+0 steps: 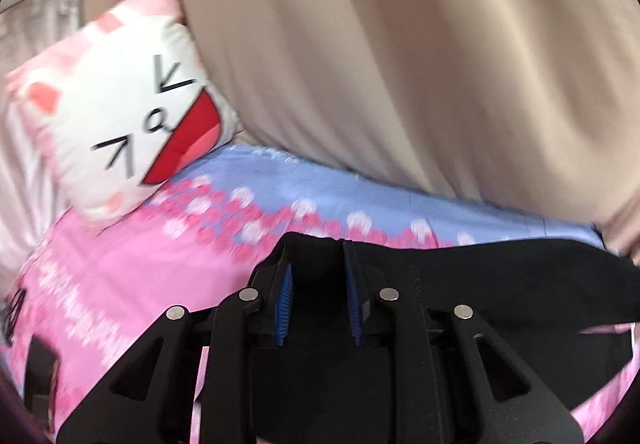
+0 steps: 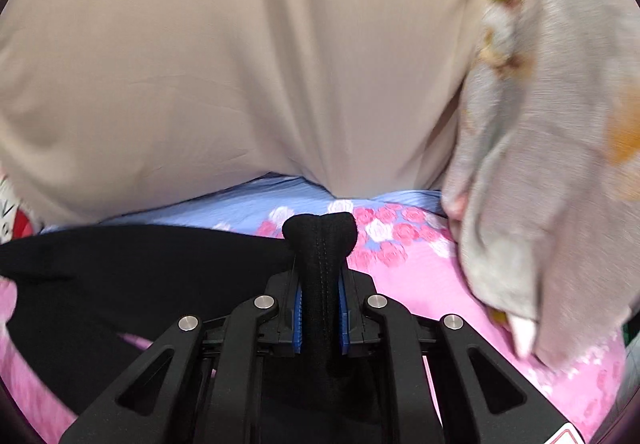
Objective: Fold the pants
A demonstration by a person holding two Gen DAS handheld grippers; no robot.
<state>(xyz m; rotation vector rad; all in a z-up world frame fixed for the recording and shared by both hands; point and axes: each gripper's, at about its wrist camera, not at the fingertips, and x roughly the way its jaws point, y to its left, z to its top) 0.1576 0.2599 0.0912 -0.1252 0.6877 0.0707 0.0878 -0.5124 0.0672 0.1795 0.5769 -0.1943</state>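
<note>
The black pants [image 1: 500,276] are stretched in a band between both grippers, lifted above the bed. My left gripper [image 1: 316,256] is shut on one end of the pants, and black cloth fills the gap between its blue pads [image 1: 285,304]. In the right wrist view the pants [image 2: 140,264] run off to the left. My right gripper [image 2: 320,264] is shut on a stitched, bunched edge that sticks out past its blue pads [image 2: 297,318]. The lower part of the pants is hidden under the grippers.
A pink and blue flowered bedsheet [image 1: 140,252] lies below. A white cat-face pillow [image 1: 120,131] sits at the left. A large beige cloth [image 2: 240,63] fills the back of both views. A grey flowered cloth [image 2: 540,163] hangs at the right.
</note>
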